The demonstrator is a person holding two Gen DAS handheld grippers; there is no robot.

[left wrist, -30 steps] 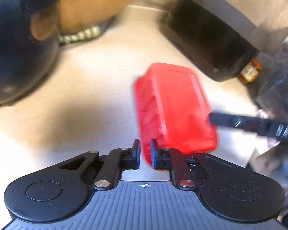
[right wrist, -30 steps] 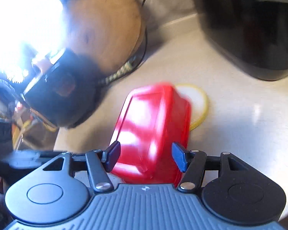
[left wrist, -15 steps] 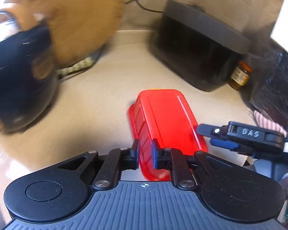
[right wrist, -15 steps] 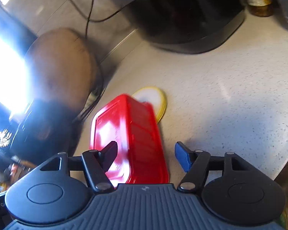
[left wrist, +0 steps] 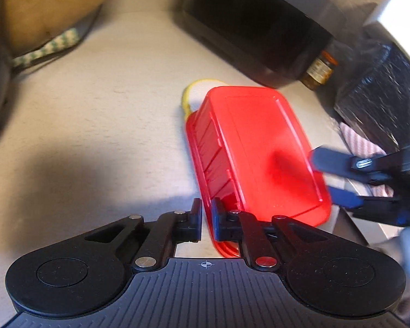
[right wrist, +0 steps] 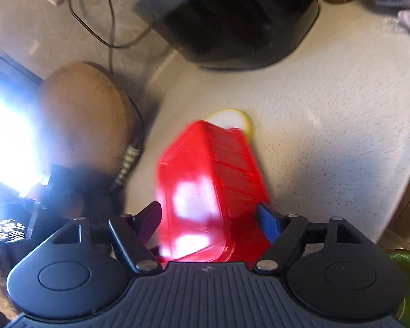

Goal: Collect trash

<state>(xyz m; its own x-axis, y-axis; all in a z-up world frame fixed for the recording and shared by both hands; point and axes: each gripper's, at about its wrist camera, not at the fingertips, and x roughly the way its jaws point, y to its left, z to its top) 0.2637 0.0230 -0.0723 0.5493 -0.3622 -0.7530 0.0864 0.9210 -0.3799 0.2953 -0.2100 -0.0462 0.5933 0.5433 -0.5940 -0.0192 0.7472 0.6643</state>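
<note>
A red translucent plastic container (left wrist: 254, 147) lies upside down, tilted over the pale counter (left wrist: 95, 109). My left gripper (left wrist: 206, 218) is shut on its near rim, the thin edge pinched between the pads. In the right wrist view the container (right wrist: 205, 191) sits blurred between the jaws of my right gripper (right wrist: 209, 213), which are opening and stand beside its sides. In the left wrist view that right gripper (left wrist: 324, 175) reaches in at the container's right edge. A yellow-rimmed round lid (left wrist: 202, 87) lies flat on the counter just behind the container, also visible as the lid (right wrist: 232, 117).
A black appliance (left wrist: 259, 27) stands at the back with a small jar (left wrist: 318, 69) beside it. A wooden board (right wrist: 84, 114) leans at the left, with a cable along the wall. A black bag (left wrist: 382, 95) is at the right, something green (right wrist: 407, 268) at the counter's edge.
The right gripper's jaws have spread wider around the red container and the hand has rolled. The left gripper kept its pinch on the rim while the container shifted, uncovering the yellow lid behind.
</note>
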